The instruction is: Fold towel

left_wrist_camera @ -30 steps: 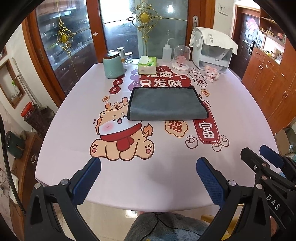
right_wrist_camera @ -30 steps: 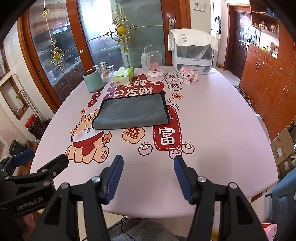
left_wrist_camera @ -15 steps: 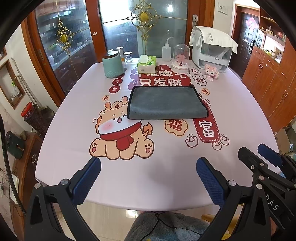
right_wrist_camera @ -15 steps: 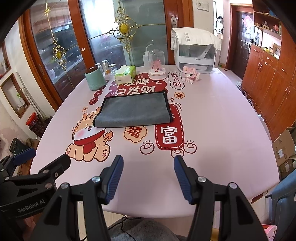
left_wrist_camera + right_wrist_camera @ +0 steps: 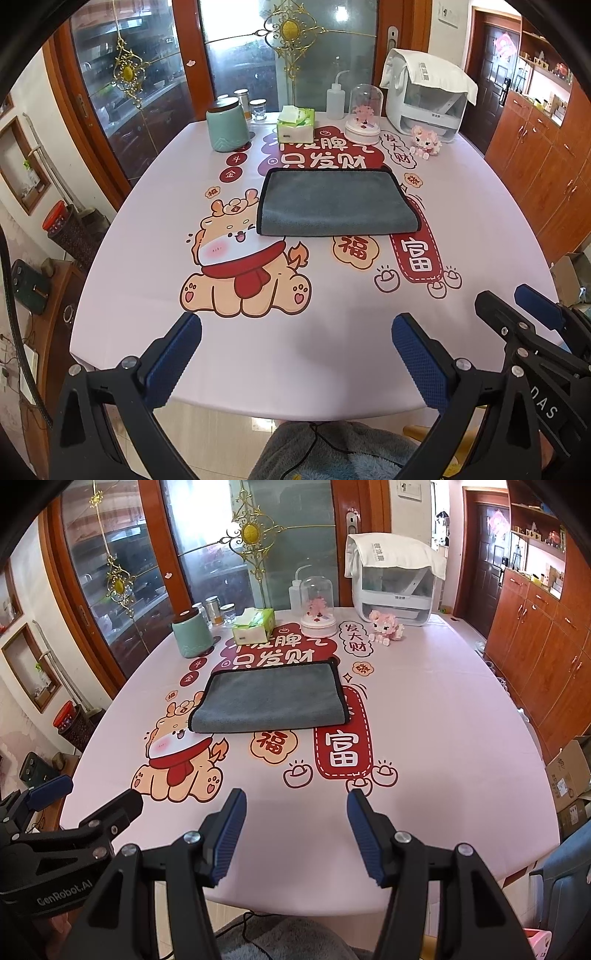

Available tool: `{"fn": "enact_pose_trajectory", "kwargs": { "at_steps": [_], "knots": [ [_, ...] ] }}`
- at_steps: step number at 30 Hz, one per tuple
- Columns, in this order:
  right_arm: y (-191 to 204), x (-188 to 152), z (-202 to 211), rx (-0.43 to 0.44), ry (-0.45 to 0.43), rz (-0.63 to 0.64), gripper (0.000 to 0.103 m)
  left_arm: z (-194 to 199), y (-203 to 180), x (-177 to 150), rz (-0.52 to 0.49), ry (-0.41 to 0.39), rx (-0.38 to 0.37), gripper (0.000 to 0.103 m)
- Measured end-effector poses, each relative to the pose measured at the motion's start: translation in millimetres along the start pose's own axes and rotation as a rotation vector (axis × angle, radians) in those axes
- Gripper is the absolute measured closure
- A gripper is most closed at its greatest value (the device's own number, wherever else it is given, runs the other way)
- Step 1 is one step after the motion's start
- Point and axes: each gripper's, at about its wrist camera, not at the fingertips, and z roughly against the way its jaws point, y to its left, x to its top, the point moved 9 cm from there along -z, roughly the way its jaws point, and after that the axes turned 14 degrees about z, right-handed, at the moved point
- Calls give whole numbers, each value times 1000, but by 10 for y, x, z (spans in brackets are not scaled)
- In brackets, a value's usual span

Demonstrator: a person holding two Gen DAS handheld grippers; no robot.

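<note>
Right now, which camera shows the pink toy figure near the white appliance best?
The right wrist view: the pink toy figure appears larger and nearer the centre. The left wrist view shows it whole too, but smaller.

Both tools are black plastic frames with silver screws. The left gripper (image 5: pixel 296 354) and right gripper (image 5: pixel 296 836) carry blue ribbed pads (image 5: pixel 173 360); white lettering marks their sides.

The worktop (image 5: pixel 480 229) wears a pink printed cloth. A grey towel (image 5: pixel 334 201) lies flat at its middle. Behind the towel stand a green jar (image 5: pixel 226 125), a tissue box (image 5: pixel 295 125), a glass dome (image 5: pixel 364 114), a pink toy (image 5: pixel 426 140) and a white appliance (image 5: pixel 428 99).
</note>
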Motion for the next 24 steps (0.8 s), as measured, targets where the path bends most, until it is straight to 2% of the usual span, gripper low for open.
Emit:
{"fn": "enact_pose_trajectory", "kwargs": {
  "at_steps": [24],
  "knots": [
    [19,7,-12,0,3,-4,46,-11,6,-2,-2,2,1,1]
  ]
}}
